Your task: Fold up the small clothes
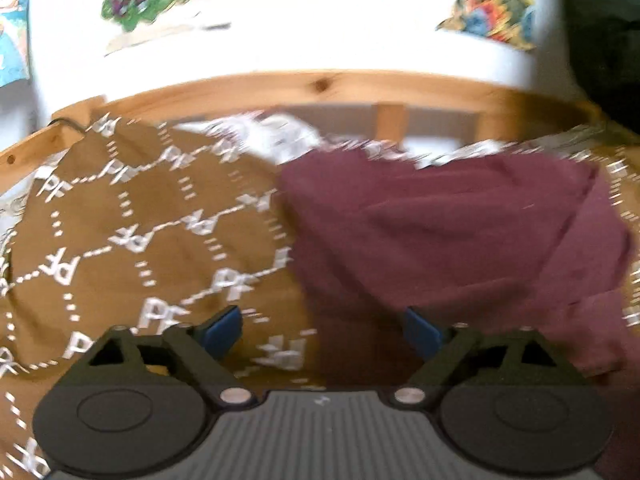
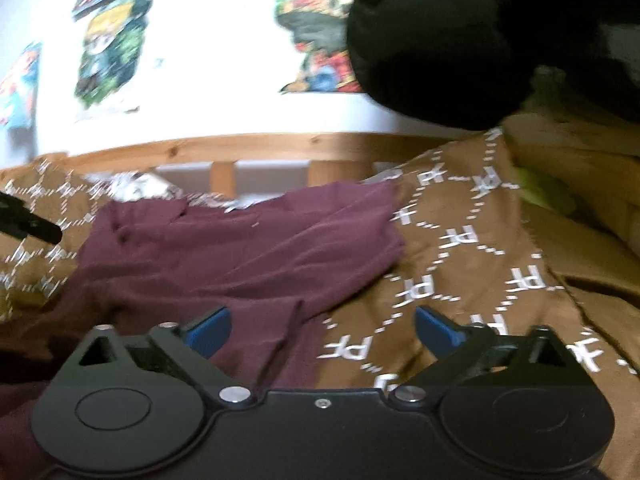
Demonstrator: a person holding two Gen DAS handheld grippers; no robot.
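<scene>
Brown monogram-printed bedspread [image 1: 132, 216] covers the bed, and on it lies the maroon soft-cloth garment [image 1: 440, 232], rumpled and creased, so the folding looks barely begun. Left claw [image 1: 322, 330] and right claw [image 2: 322, 330] both stand wide, holding nothing.

A home bedroom: a pine bed rail [image 1: 320, 84], patterned brown bedcover [image 1: 132, 220], comic posters [image 2: 108, 48] on the wall.
</scene>
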